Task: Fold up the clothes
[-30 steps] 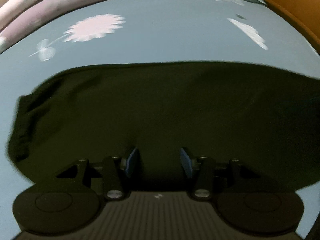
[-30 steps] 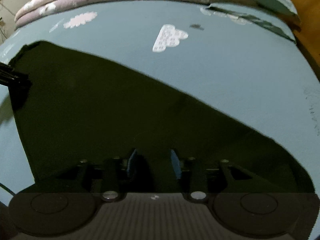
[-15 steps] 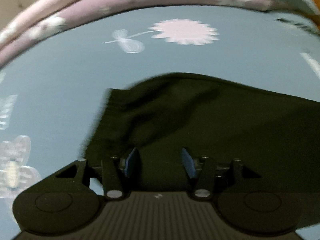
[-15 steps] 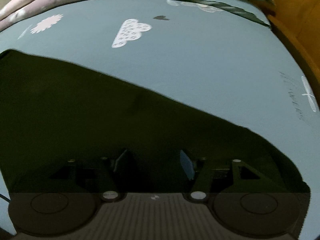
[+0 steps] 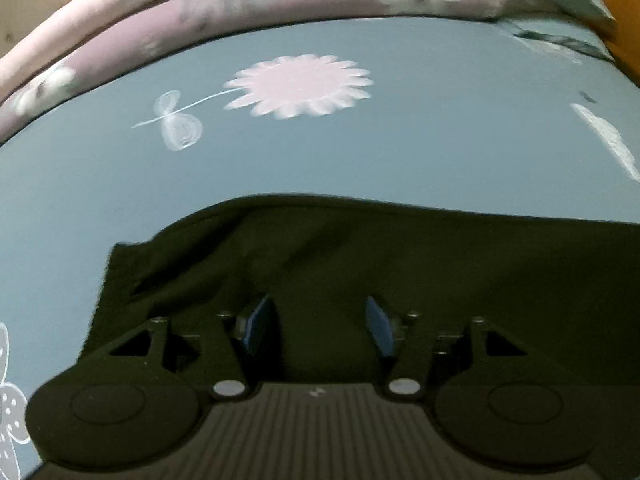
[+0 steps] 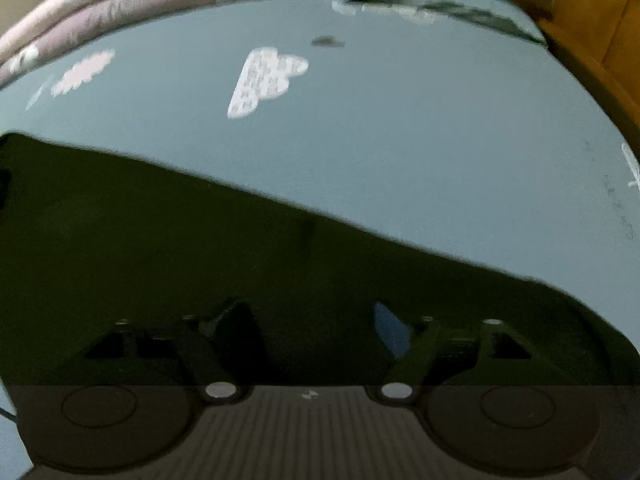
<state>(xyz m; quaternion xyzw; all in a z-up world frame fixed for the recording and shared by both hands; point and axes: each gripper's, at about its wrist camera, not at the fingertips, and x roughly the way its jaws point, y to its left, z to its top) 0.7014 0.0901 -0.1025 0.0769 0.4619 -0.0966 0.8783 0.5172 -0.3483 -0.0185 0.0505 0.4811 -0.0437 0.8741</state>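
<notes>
A dark, nearly black garment (image 5: 400, 264) lies spread on the blue printed bedsheet (image 5: 360, 168). Its left end is wrinkled, with a straight hem edge at the far left. My left gripper (image 5: 320, 322) hovers just over that end, open, its blue pads (image 5: 260, 326) apart with only flat cloth below. In the right wrist view the same garment (image 6: 160, 248) fills the lower left, and its far edge slants down to the right. Over this cloth my right gripper (image 6: 312, 320) is open wide and holds nothing.
A rolled pink floral quilt (image 5: 240, 8) runs along the back of the bed. A brown wooden bed frame (image 6: 600, 40) borders the right side. The sheet carries a pink flower print (image 5: 300, 86) and a white cloud print (image 6: 264, 80).
The left wrist view swung toward the garment's left end, which now shows wrinkles. The right gripper's fingers spread wider apart than a second ago.
</notes>
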